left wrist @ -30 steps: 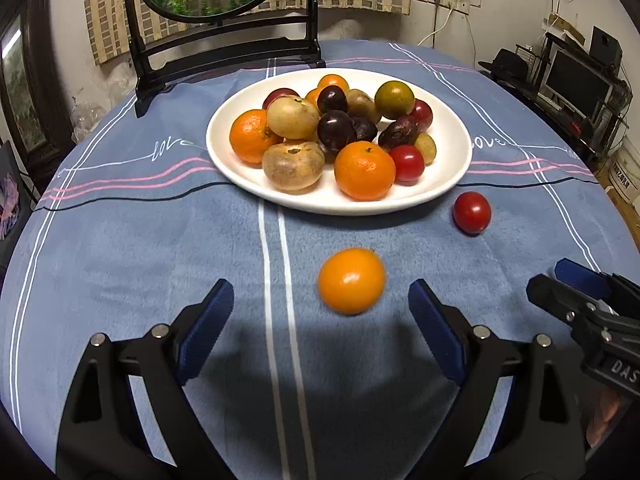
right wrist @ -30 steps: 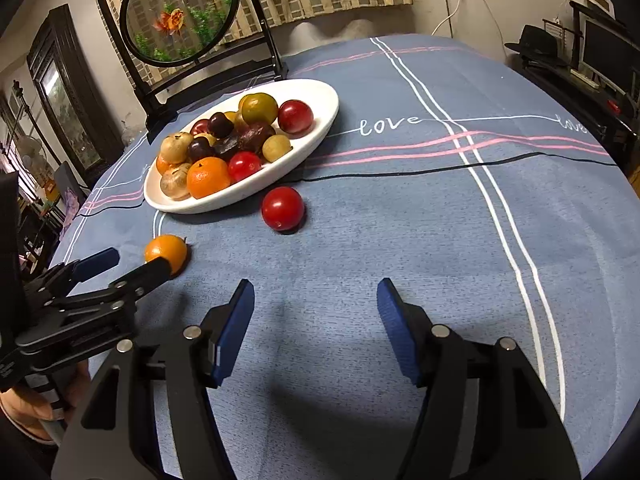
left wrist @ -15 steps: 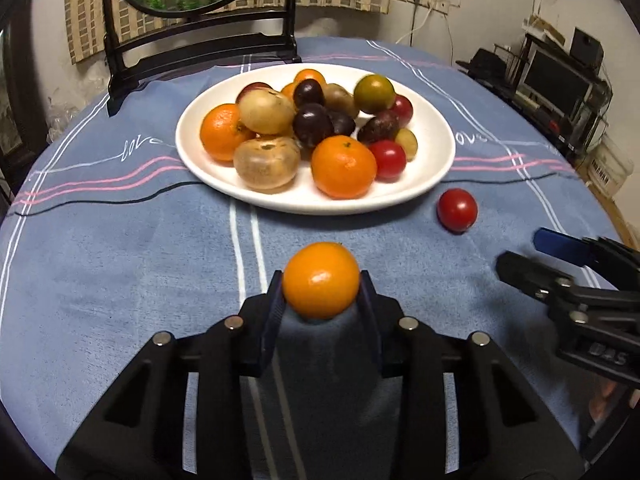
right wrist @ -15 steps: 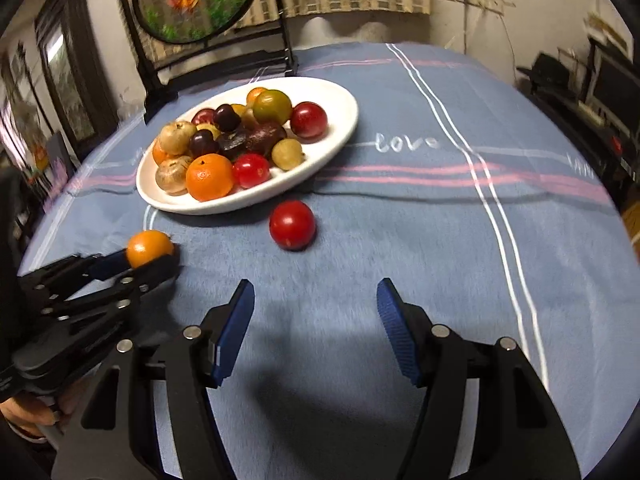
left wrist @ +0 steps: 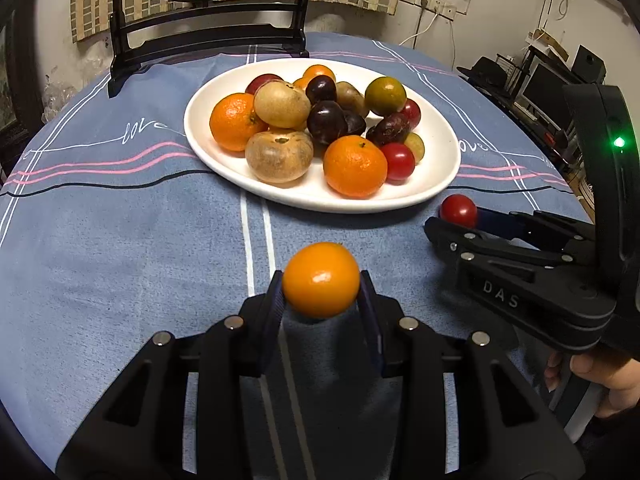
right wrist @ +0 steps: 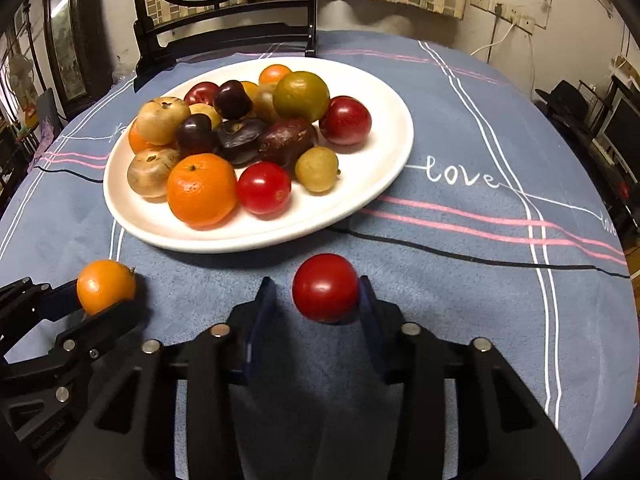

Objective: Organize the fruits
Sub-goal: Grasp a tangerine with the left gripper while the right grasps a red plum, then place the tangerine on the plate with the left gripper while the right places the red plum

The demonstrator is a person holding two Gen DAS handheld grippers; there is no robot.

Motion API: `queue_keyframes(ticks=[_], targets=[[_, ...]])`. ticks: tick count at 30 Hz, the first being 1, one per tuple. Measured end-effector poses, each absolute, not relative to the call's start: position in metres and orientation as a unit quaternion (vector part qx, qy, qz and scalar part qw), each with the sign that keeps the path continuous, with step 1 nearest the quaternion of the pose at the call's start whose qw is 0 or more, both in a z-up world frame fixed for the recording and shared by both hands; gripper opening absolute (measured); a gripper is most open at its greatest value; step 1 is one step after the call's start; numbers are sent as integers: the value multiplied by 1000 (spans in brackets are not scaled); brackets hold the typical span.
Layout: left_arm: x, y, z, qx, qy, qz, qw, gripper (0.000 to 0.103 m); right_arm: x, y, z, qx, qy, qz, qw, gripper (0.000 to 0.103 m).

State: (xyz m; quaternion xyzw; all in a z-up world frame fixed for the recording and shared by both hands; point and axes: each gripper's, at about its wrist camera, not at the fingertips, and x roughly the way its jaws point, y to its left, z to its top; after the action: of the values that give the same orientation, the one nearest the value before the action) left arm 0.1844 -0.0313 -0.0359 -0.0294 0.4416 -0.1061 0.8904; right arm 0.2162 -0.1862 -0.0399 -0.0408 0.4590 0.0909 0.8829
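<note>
A white plate (left wrist: 436,148) holds several fruits: oranges, red tomatoes, dark plums, brown and green fruits. It also shows in the right wrist view (right wrist: 384,128). My left gripper (left wrist: 321,292) is shut on a small orange fruit (left wrist: 321,279), held just in front of the plate; it shows at the left of the right wrist view (right wrist: 105,287). My right gripper (right wrist: 318,300) has closed in around a red tomato (right wrist: 325,287): the right pad touches it, a thin gap shows at the left pad. The tomato shows in the left wrist view (left wrist: 458,209).
The round table carries a blue cloth (left wrist: 120,232) with white, pink and black stripes. A black chair with a round fish picture (right wrist: 224,12) stands behind the plate. Shelves with electronics (left wrist: 552,80) are at the far right.
My left gripper closed on the orange fruit and lifted it. My right gripper moved forward to the red tomato and narrowed from wide open to around it.
</note>
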Motion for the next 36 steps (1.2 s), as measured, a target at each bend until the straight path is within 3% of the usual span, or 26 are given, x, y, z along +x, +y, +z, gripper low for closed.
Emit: queue_keyframes(ticks=[1, 20, 23, 36], targets=[[184, -31, -36, -29, 442, -106, 890, 37, 216, -188, -39, -39, 458, 89, 884, 31], [186, -32, -35, -50, 449, -109, 885, 37, 160, -222, 20, -5, 387, 120, 914, 31], [189, -34, -21, -81, 455, -133, 877, 37, 157, -222, 28, -10, 375, 130, 918, 31], [275, -54, 42, -26, 420, -106, 901, 37, 216, -204, 44, -11, 359, 147, 922, 31]])
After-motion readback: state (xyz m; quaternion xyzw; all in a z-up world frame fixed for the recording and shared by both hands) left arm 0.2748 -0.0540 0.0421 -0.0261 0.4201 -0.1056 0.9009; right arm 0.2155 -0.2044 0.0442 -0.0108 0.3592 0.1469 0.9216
